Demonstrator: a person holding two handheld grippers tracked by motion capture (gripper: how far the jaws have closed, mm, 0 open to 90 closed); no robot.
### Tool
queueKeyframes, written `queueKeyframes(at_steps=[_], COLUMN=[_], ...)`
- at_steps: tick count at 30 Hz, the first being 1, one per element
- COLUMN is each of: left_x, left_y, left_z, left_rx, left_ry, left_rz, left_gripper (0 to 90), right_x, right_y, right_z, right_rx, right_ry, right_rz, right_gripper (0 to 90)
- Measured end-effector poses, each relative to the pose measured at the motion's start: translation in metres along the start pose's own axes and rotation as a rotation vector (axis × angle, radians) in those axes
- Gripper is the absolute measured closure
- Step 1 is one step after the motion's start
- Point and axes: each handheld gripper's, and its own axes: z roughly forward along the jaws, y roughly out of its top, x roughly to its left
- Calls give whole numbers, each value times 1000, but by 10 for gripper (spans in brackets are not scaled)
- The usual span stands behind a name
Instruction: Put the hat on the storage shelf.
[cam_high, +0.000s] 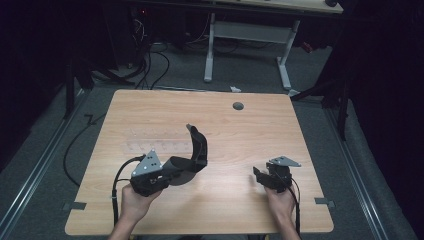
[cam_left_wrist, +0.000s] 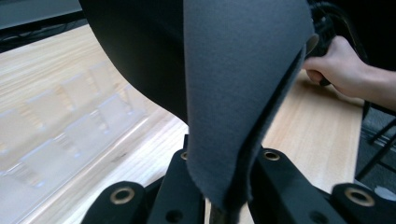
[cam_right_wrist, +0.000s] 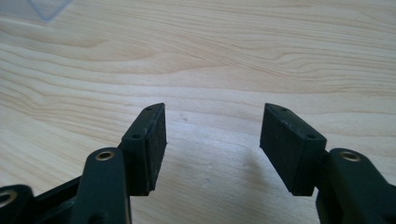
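Observation:
A dark, bendy sheet (cam_high: 199, 149), black on one face and grey on the other (cam_left_wrist: 243, 84), curls upward above the left half of the wooden table (cam_high: 225, 210). My left gripper (cam_high: 174, 174) is shut on its lower edge, and the sheet rises from between the jaws (cam_left_wrist: 223, 205) in the left gripper view. My right gripper (cam_high: 260, 178) sits low over the table's right front part. Its black pads (cam_right_wrist: 154, 144) stand well apart, with only bare wood between them (cam_right_wrist: 212, 144).
A clear plastic tray (cam_high: 160, 146) with several compartments lies flat on the table beyond the left gripper (cam_left_wrist: 60, 121). A grey round cap (cam_high: 238, 106) is set in the table near its far edge. Another desk's white legs (cam_high: 209, 50) stand on the floor behind.

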Motion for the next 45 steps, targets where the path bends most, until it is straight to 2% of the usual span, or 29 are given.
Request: queueKeyframes(at_steps=[3, 6, 11, 20, 30, 36, 41, 45], left_x=[6, 10, 18, 33, 54, 64, 71, 77], left_y=[5, 10, 16, 28, 53, 66, 72, 73], left_z=[-3, -6, -10, -19, -32, -39, -43, -46], left_rx=[-23, -46, -68, -136, -222, -254, -285, -291], left_ry=[11, 24, 38, 66, 139, 178, 203, 221], left_rz=[-18, -31, -37, -56, -74, -63, -68, -62], left_gripper=[861, 861, 861, 860, 860, 861, 861, 860], right_x=[1, 3, -1, -1, -1, -1, -1, -1], right_y=[-1, -4, -7, -6, -7, -7, -7, -7], right_z=[4, 8, 8, 9, 9, 9, 8, 9], right_rx=[22, 43, 24, 26, 27, 27, 27, 27], right_ry=[-36, -51, -36, -34, -31, -31, -31, -31], right_rz=[-24, -39, -24, -26, -29, -29, -29, -28], right_gripper=[389, 376, 370, 365, 359, 358, 357, 357])
